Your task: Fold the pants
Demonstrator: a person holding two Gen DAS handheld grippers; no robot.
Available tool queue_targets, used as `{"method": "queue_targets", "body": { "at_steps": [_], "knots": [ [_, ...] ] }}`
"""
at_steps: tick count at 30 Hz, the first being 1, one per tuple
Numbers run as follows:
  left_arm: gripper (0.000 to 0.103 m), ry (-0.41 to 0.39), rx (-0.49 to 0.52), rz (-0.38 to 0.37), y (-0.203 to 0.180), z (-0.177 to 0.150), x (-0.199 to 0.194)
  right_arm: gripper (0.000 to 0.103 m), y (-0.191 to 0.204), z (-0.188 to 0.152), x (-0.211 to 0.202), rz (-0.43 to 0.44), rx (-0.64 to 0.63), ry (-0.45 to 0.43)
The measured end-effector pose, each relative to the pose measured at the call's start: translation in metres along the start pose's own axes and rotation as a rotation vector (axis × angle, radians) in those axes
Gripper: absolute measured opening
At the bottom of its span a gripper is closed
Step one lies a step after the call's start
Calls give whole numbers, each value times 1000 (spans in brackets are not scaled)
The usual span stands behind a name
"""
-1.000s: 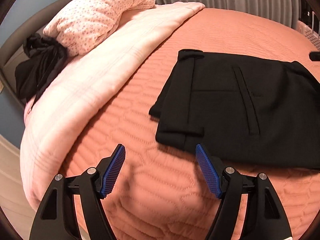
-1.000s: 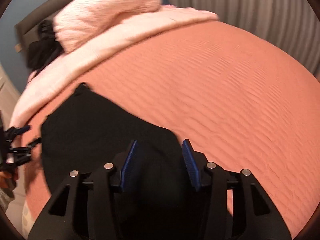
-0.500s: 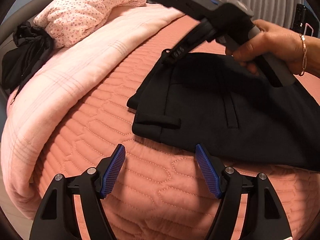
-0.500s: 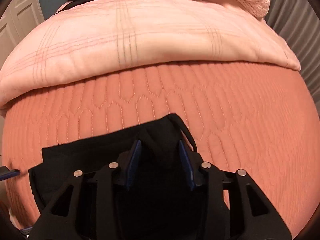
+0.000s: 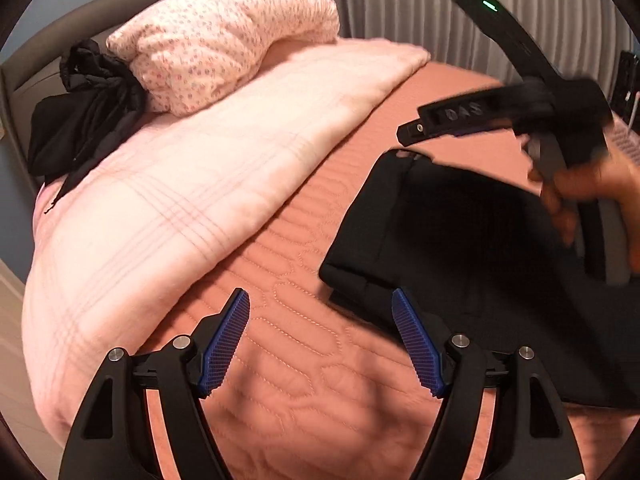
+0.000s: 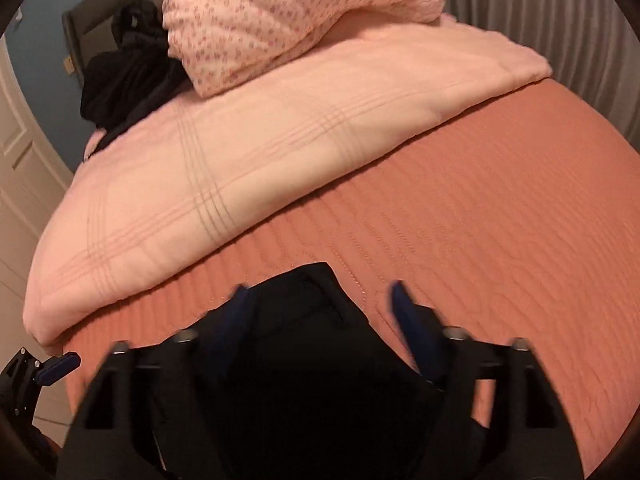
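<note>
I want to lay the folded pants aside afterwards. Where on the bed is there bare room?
The orange quilt lies bare between the pink blanket and the black pants, widest toward the curtain side. A smaller bare strip sits under the open left tongs. The head end is crowded: blanket, floral pillow, dark clothes.

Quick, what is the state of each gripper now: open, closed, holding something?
Left gripper: open, holding nothing, above the bedspread beside the black pants.
Right gripper: open, blurred, pants fabric between its fingers, not clamped.
</note>
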State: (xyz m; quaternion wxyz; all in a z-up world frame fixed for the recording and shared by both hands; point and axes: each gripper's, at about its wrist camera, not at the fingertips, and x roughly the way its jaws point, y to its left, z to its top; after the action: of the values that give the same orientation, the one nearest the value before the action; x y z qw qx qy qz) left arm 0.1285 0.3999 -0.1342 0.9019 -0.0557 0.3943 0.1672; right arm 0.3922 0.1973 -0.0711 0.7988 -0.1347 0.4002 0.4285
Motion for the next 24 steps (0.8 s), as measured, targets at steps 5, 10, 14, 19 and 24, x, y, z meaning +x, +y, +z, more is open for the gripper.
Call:
{"method": "queue_targets", "body": {
  "at_steps": [5,10,14,19,24],
  "knots": [
    [72,48,48,-87,-46,10,3,53,-9,-66,-79,48,93,-119],
    [74,136,160,36,-83,-13,51,53,-88,-160,-120,-92,229,-2],
    [88,134,160,104,-80,-13,48,19,-184,-247,-144,-195,418,82],
    [86,91,195,181,-101,5,30,22,-167,-210,-153,-118,387,-24],
    [87,145,263,251,-119,-4,52,18,-205,-172,-85,-72,426,26]
  ]
}}
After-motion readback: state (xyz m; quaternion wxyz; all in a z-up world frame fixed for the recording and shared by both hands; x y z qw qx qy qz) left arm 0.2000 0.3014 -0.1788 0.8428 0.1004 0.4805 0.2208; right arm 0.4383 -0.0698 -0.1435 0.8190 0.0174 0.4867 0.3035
